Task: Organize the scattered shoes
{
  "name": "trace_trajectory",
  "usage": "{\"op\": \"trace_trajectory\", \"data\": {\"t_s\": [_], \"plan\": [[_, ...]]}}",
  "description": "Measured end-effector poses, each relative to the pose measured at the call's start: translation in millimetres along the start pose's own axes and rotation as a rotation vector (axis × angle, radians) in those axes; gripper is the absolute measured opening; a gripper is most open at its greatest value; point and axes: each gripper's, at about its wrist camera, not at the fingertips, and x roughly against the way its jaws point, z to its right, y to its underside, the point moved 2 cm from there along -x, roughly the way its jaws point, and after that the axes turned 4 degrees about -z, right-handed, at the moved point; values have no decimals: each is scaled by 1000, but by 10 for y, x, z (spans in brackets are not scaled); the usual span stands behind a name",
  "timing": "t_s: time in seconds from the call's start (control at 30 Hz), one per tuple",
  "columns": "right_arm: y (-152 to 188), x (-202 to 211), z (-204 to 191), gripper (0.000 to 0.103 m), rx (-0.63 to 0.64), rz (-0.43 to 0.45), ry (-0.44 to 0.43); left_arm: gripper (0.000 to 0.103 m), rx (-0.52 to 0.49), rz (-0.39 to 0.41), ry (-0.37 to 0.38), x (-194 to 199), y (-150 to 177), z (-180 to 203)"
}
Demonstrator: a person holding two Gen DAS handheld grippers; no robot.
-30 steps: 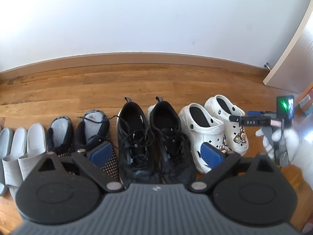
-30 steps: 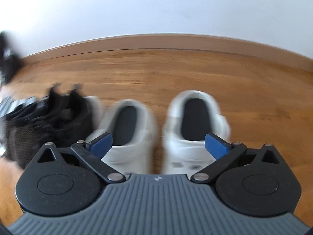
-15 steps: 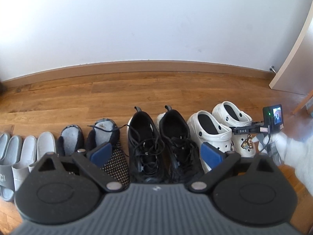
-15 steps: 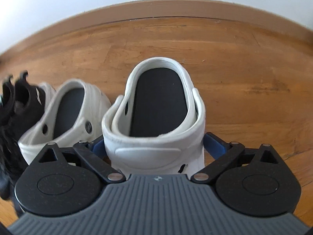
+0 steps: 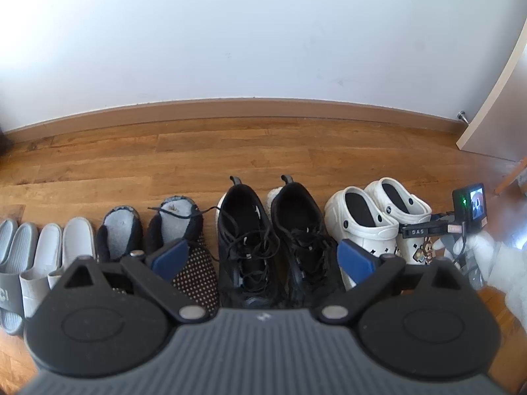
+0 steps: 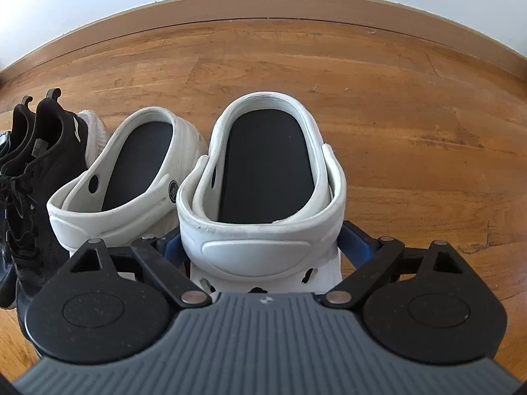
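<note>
Right tool (image 6: 263,247) straddling a white foam clog (image 6: 263,177)
Its jaws are closing around the clog, at six o'clock; left tool (image 5: 263,256) gapes empty.

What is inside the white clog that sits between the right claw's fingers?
Inside the white clog only a dark, bare insole shows in its heel half. The toe half is hidden under the upper and the right claw, whose jaws are closing.

Legible text: "DAS" in pale letters on the black bar (image 5: 415,231) of the right-hand device, over the outer white clog (image 5: 400,204). Grey slide strap (image 5: 4,294), far left: partial "CI". Clog rivet logo unreadable.
</note>
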Motion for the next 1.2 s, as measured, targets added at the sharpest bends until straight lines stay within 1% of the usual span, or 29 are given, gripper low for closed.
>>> {"op": "trace_trajectory", "data": {"t_s": [0.07, 0.13, 0.2, 0.27, 0.4, 0.47, 0.57, 0.67, 0.8, 0.9, 1.0, 1.13, 1.2], "plan": [[-13, 54, -15, 94, -12, -2, -5, 98, -2, -9, -7, -19, 20, -28], [-13, 162, -47, 99, -7, 19, -26, 98, -4, -25, -19, -34, 30, -82], [-12, 251, -69, 100, -7, 33, -40, 98, -1, -36, -38, -30, 36, -165], [-3, 387, -80, 101, -32, 44, -57, 98, 1, -43, -58, 1, 49, -255], [-3, 581, -153, 101, -47, 60, -90, 98, -22, -75, -102, 52, 113, -412], [-8, 688, -237, 101, -63, 62, -117, 98, -12, -98, -121, 110, 178, -540], [-14, 802, -375, 101, -87, 56, -150, 98, 15, -127, -123, 191, 226, -701], [-11, 930, -569, 101, -89, 43, -171, 98, 29, -144, -136, 278, 218, -842], [-38, 1104, -795, 101, -97, 29, -209, 98, 9, -148, -164, 374, 162, -941], [-72, 1246, -946, 102, -108, 24, -241, 98, -10, -157, -171, 450, 128, -997], [-88, 1344, -1055, 102, -136, 9, -289, 98, -7, -147, -163, 481, 131, -1071], [-80, 1399, -1176, 102, -141, -15, -288, 98, 2, -122, -140, 452, 153, -1298], [-89, 1426, -1292, 102, -142, -44, -277, 98, 24, -130, -128, 401, 198, -1443]]}}
